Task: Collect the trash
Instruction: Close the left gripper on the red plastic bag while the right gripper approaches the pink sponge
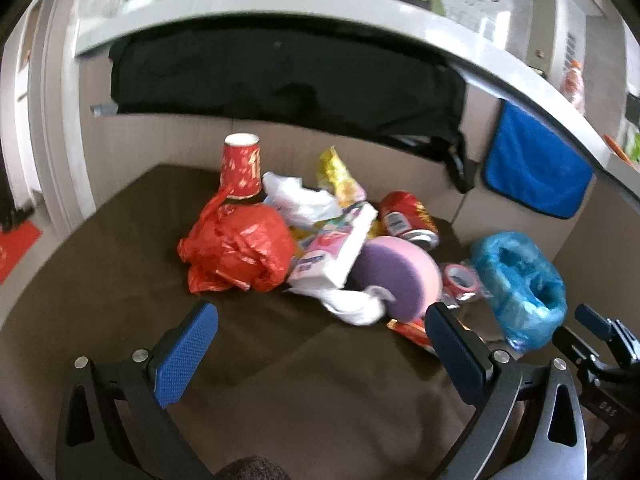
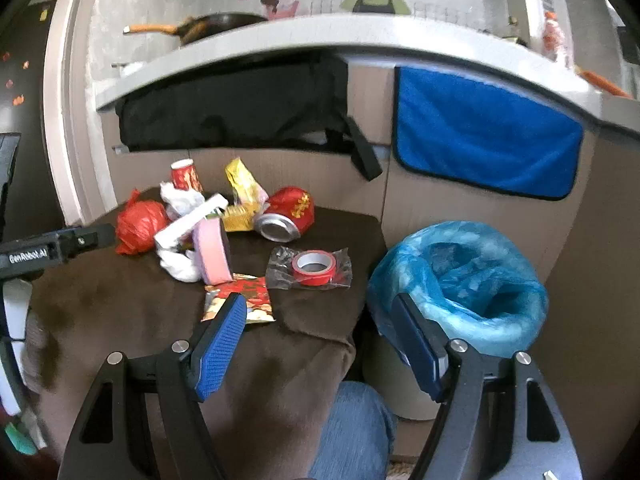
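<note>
A heap of trash lies on a brown cloth-covered table [image 1: 120,280]: an upturned red paper cup [image 1: 240,168], a red plastic bag [image 1: 240,252], a white bag [image 1: 304,196], a yellow wrapper [image 1: 338,176], a tissue pack [image 1: 336,248], a red can [image 1: 408,216] and a purple-pink sponge [image 1: 400,276]. My left gripper [image 1: 320,310] is open and empty just short of the heap. In the right wrist view a red tape roll [image 2: 314,266] and a red-gold wrapper [image 2: 240,296] lie nearest. My right gripper [image 2: 318,300] is open and empty, between that wrapper and the blue-lined bin [image 2: 460,280].
A grey counter [image 2: 360,36] overhangs the table, with a black bag [image 2: 240,112] under it and a blue cloth [image 2: 480,140] hanging at the right. A wok [image 2: 216,24] sits on the counter. A person's jeans-clad knee [image 2: 352,420] is below the table edge.
</note>
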`<state>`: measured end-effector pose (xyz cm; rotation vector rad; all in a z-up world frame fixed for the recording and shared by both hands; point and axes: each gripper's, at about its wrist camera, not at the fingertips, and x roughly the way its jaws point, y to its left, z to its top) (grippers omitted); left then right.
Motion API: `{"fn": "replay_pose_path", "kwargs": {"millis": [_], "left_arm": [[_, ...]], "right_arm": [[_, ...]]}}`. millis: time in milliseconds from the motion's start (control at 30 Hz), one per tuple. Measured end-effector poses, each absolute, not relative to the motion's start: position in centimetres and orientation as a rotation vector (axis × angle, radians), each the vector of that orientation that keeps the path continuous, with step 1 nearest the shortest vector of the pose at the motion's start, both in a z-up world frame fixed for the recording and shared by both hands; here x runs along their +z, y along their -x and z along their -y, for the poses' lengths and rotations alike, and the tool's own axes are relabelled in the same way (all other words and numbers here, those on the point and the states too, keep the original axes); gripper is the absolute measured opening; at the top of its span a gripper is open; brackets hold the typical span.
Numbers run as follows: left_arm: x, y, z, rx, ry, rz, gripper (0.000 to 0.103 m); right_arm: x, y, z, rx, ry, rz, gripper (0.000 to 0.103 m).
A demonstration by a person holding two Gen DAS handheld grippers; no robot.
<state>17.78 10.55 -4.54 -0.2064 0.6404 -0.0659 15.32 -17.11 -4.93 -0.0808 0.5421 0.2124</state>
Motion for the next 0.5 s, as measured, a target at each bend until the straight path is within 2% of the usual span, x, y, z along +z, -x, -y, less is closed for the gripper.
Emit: {"fn": "replay_pose_path", "kwargs": {"millis": [100, 200, 500], "left_arm": [[-4.9, -18.9, -11.7, -0.076, 0.226, -0.633, 0.102], [-4.8, -20.1, -12.8, -0.075, 0.217, -0.611, 0.093], [-4.9, -24.7, -17.7, 0.021, 0.266, -0.629, 0.092]], "right_arm": [[-5.9, -17.5, 16.9, 0.226, 0.083, -0.581, 0.072], [-6.5, -19.5, 16.6, 0.24, 0.083, -0.621, 0.072], [-7.2, -23.2, 14.3, 0.287, 0.088, -0.64, 0.072]]}}
